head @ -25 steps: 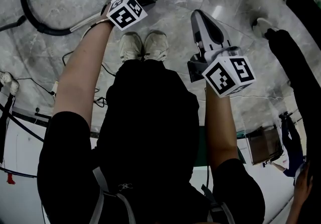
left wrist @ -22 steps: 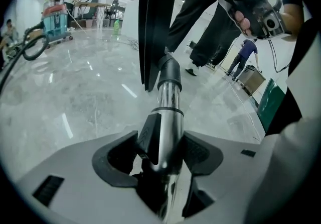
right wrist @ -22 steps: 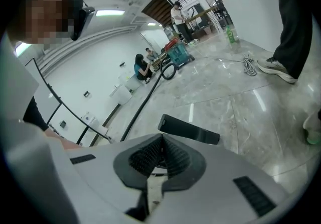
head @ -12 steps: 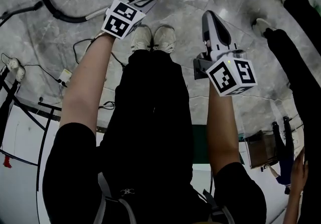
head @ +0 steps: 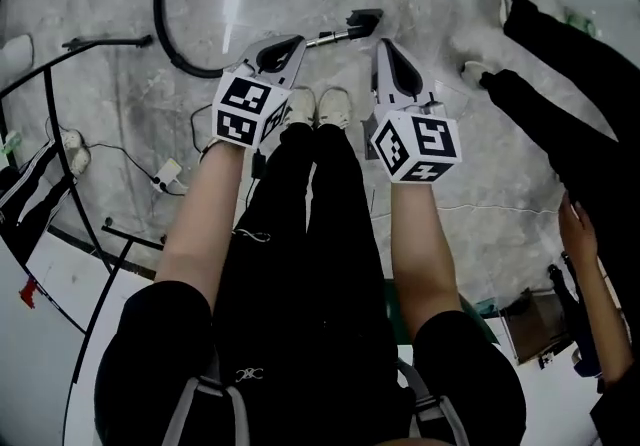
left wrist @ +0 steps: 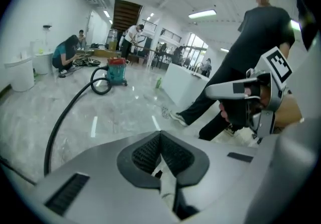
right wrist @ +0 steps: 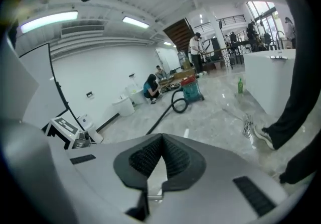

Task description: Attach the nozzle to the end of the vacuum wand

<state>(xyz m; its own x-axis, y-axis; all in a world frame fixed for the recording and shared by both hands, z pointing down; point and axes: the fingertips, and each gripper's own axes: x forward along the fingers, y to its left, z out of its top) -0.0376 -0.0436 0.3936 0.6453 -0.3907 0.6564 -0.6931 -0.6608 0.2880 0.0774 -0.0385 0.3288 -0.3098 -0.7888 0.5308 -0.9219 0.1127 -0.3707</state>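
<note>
The vacuum wand (head: 327,36) lies on the marble floor, its black nozzle (head: 364,22) at the right end and its black hose (head: 163,24) curving off to the upper left. My left gripper (head: 285,46) hangs well above the wand's handle end, shut with nothing in it. To its right my right gripper (head: 389,52) is held up at the same height, shut and empty too. In the left gripper view the closed pads (left wrist: 150,150) meet, with the right gripper (left wrist: 250,101) to the side. The right gripper view shows its pads (right wrist: 173,155) pressed together.
My own shoes (head: 318,104) stand just below the wand. A black metal stand (head: 55,104) and floor cables (head: 165,174) are at the left. Another person's legs (head: 555,94) and hand (head: 577,234) are at the right. A red and teal vacuum cleaner (left wrist: 116,71) stands far off.
Both grippers have lifted up, away from the floor, and drawn closer together. The left one has come off the wand's handle end and stands shut. The wand stays on the floor.
</note>
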